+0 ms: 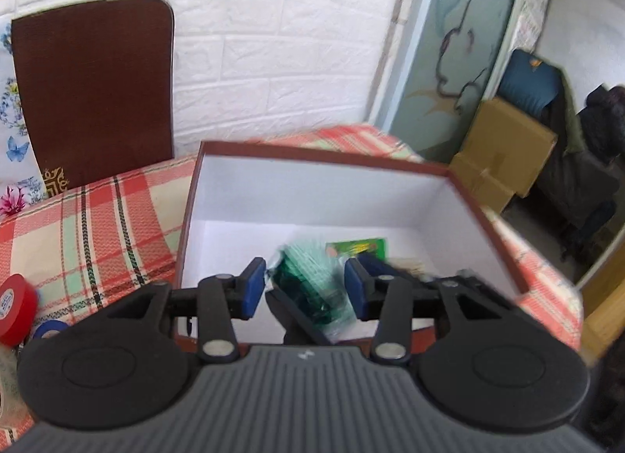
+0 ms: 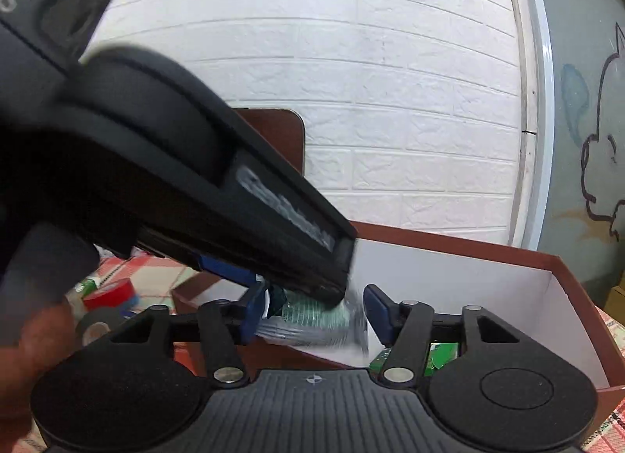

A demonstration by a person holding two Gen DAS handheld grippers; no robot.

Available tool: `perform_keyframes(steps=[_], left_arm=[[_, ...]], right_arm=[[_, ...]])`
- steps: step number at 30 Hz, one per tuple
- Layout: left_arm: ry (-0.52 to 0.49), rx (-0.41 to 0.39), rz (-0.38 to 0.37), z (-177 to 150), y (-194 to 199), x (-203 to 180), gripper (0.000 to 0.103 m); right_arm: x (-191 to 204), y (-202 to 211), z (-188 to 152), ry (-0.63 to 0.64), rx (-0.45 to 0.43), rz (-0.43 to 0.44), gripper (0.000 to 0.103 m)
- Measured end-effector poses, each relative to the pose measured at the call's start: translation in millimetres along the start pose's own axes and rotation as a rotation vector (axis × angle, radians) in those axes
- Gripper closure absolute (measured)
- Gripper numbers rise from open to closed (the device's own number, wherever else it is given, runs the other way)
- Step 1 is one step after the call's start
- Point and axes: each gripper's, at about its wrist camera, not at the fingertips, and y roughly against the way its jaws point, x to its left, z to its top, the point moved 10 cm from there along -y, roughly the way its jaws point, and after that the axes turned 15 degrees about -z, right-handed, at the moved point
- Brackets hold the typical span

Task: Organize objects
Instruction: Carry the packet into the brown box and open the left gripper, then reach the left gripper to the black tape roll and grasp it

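Green-tinted clear packet [image 1: 308,285] sits between the open pads of the left tool [image 1: 304,289], over the white-lined box [image 1: 312,195]. Right tool [image 2: 316,316] also wide. Green card [image 1: 357,247] already boxed. Red tape [image 1: 15,306] and blue roll [image 1: 49,330] remain on table [image 1: 97,226].

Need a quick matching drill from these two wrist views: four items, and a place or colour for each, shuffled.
Items:
1. red tape roll
2. green packet
3. box
4. brown board

Descriptions:
A. leans on the white brick wall
B. white inside, brown rim
C. between the left tongs' blue pads
D. on the plaid cloth, left of the box

Pairs: 1-D, 2-C, 3-B, 4-A
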Motion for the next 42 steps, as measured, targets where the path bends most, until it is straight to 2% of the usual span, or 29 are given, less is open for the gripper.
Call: perform_keyframes(steps=[4,9,11,13,17,21,23,24,28,31,35,37,40,42], left_arm=[[0.014,0.01,-0.027,-12,4,-1,0.057],[-0.068,-0.07,-0.03,-26,42,-20,0.055],[-0.069,-0.082,-0.04,-34,56,-23,0.052],[-0.046,-0.078,-0.036,-48,66,-18,0.052],[0.04,-0.018,0.043,-89,77,20,0.052],[0.158,0.037,0.191,-134,105,79,0.051],[0.21,0.027,0.261,-155,124,106,0.052],[0.216,-0.004,0.276,-160,136,115,0.052],[0.266,-0.073,0.403,-174,181,159,0.052],[0.27,-0.144,0.431,-183,198,180,0.052],[0.227,-0.196,0.424,-187,201,178,0.048],[0.194,-0.181,0.44,-185,197,174,0.045],[0.163,-0.165,0.464,-185,193,170,0.043],[0.171,-0.172,0.453,-186,192,174,0.043]], right_arm=[[-2,12,-1,-0.037,-0.046,-0.01,0.043],[7,54,-13,-0.035,-0.136,-0.002,0.041],[18,65,-25,-0.018,-0.113,0.034,0.039],[33,67,-40,0.012,-0.048,0.089,0.038],[65,61,-67,0.098,0.11,0.201,0.038],[93,52,-83,0.177,0.221,0.282,0.038],[104,59,-90,0.217,0.251,0.312,0.038],[118,59,-92,0.234,0.26,0.329,0.038],[133,72,-99,0.28,0.217,0.338,0.035],[161,50,-91,0.335,0.156,0.311,0.029],[186,26,-75,0.412,0.083,0.254,0.026],[197,17,-76,0.447,0.097,0.234,0.026],[197,12,-72,0.418,0.117,0.265,0.029],[191,18,-75,0.389,0.153,0.274,0.029]])
